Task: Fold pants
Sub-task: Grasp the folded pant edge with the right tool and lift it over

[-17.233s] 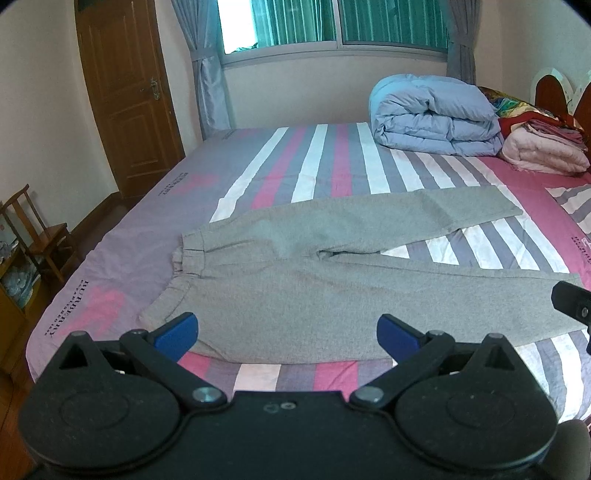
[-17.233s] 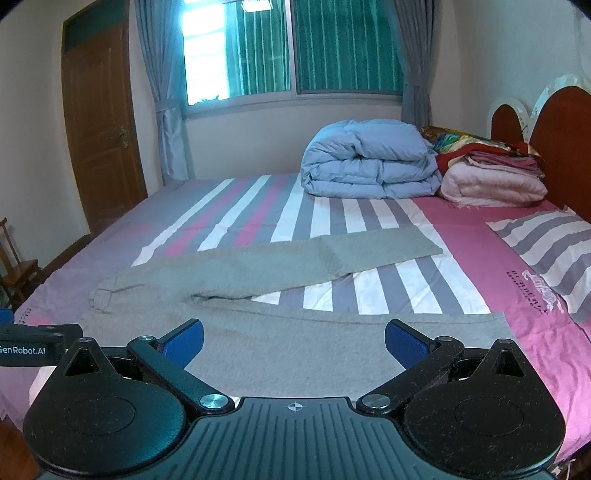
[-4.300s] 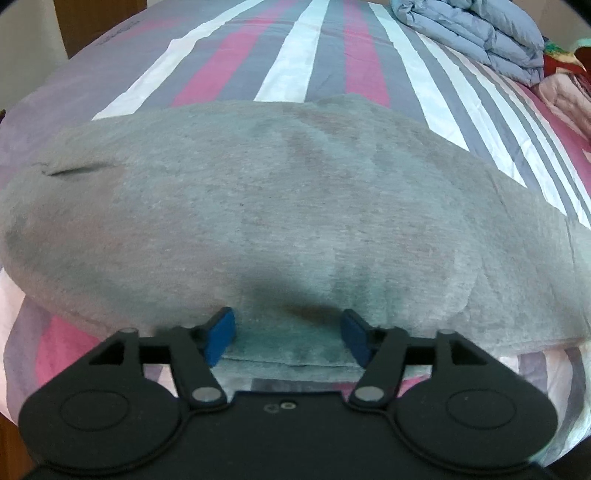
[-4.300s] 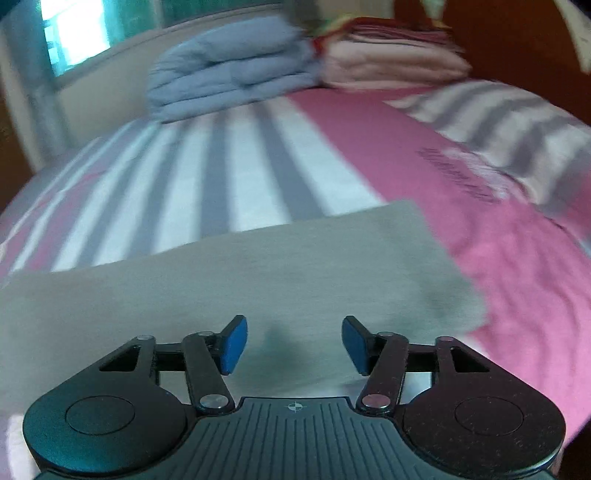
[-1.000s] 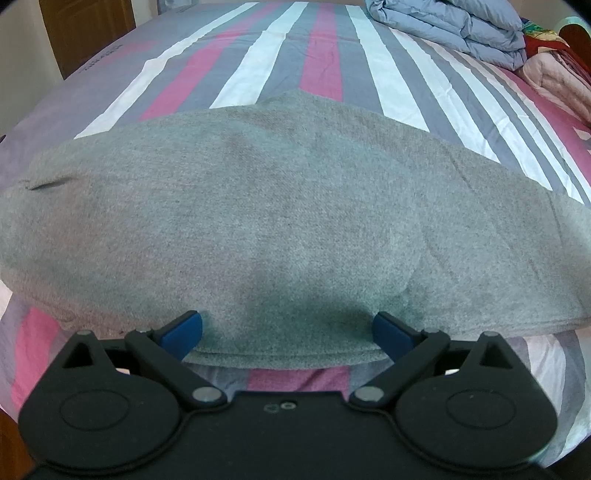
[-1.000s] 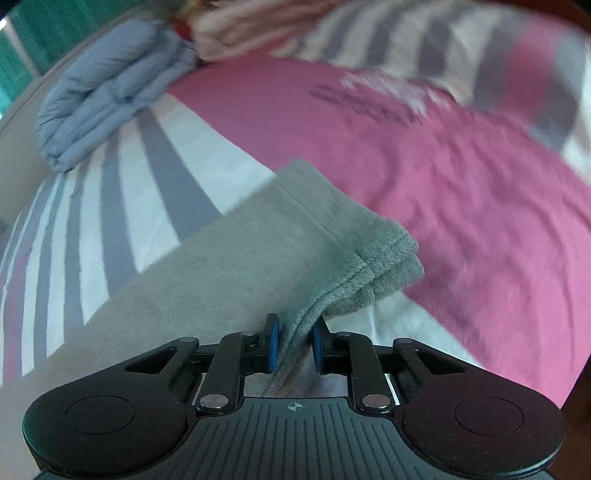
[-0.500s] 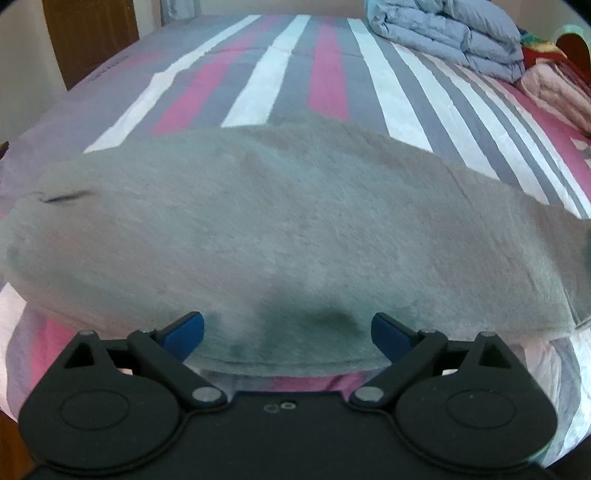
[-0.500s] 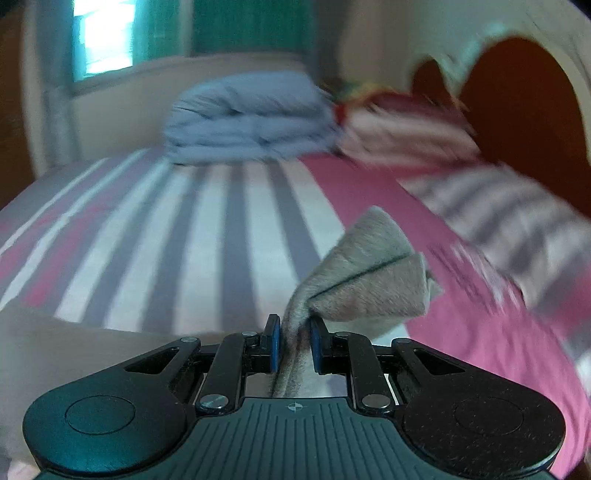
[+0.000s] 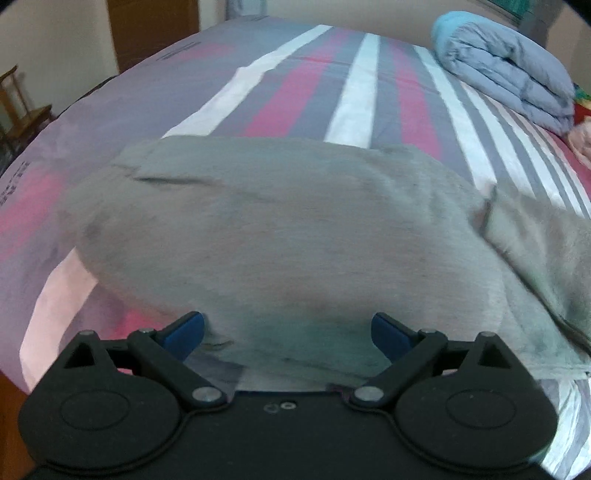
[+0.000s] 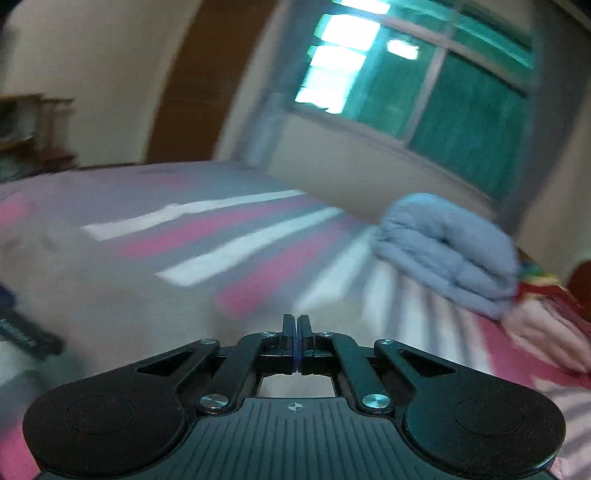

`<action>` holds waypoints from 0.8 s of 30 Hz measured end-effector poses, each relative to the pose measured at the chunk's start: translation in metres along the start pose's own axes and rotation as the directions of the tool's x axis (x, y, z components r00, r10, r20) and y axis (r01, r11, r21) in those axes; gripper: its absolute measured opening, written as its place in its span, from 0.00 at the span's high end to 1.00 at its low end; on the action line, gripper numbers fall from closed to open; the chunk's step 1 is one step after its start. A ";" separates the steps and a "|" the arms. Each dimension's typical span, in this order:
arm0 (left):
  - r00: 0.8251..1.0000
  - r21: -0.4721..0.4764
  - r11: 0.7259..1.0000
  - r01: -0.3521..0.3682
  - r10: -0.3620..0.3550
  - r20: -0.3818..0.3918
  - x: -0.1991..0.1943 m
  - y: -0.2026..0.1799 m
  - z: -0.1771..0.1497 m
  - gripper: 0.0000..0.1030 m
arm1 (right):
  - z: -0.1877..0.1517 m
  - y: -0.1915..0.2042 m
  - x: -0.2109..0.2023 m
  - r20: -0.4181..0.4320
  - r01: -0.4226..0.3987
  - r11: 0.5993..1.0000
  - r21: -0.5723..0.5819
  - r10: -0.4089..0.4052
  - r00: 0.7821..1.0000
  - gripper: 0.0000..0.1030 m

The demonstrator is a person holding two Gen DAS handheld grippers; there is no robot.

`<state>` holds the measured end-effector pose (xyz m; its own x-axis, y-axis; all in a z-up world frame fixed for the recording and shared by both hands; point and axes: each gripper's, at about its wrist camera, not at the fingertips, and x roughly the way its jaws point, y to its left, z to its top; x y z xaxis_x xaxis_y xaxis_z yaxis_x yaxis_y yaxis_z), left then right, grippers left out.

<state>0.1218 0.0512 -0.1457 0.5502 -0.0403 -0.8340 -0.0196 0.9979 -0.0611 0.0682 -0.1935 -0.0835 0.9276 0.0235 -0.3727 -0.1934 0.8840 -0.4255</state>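
The grey pants [image 9: 280,229] lie flat across the striped bed [image 9: 303,88], waistband to the left. A leg section [image 9: 535,258] lies doubled over them at the right. My left gripper [image 9: 288,332] hovers over the pants' near edge, open wide, with its blue pads [image 9: 184,330] either side of the cloth edge and not pressing it. In the blurred right wrist view my right gripper [image 10: 297,332] points across the bed towards the window. Its jaws are closing flat together and no cloth shows between them.
A folded blue duvet [image 9: 506,70] sits at the far right of the bed, also visible as the duvet [image 10: 447,251] ahead of the right gripper. Pink bedding [image 10: 546,332] lies beside it. A wooden door [image 9: 151,29] and a chair [image 9: 22,110] stand at the left.
The right gripper swung left and rolled, and the pant cuff it pinched is no longer between its jaws. The left gripper shifted left along the pants. A leg fold now lies at the right.
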 end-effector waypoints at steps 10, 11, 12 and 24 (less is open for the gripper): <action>0.998 0.029 0.997 0.066 -0.065 -0.017 -0.001 -0.008 0.009 0.12 | -0.044 0.004 0.063 -0.250 -0.095 0.966 0.241 0.156 0.956 0.99; 0.996 0.038 0.995 0.090 -0.089 -0.022 -0.001 -0.017 0.013 0.12 | -0.050 -0.004 0.058 -0.260 -0.070 0.964 0.255 0.139 0.956 0.99; 0.993 0.044 0.993 0.111 -0.110 -0.032 -0.001 -0.024 0.015 0.12 | -0.056 -0.020 0.057 -0.275 -0.043 0.963 0.267 0.119 0.954 0.99; 0.916 0.045 0.938 0.343 -0.323 -0.237 0.047 -0.144 0.046 0.19 | -0.119 -0.094 0.010 -0.301 0.189 0.960 0.205 -0.122 0.946 0.07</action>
<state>0.1890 -0.0920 -0.1506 0.3122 -0.3713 -0.8745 0.2075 0.9249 -0.3186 0.0579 -0.3322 -0.1452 0.8046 -0.2261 -0.5491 0.0553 0.9492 -0.3098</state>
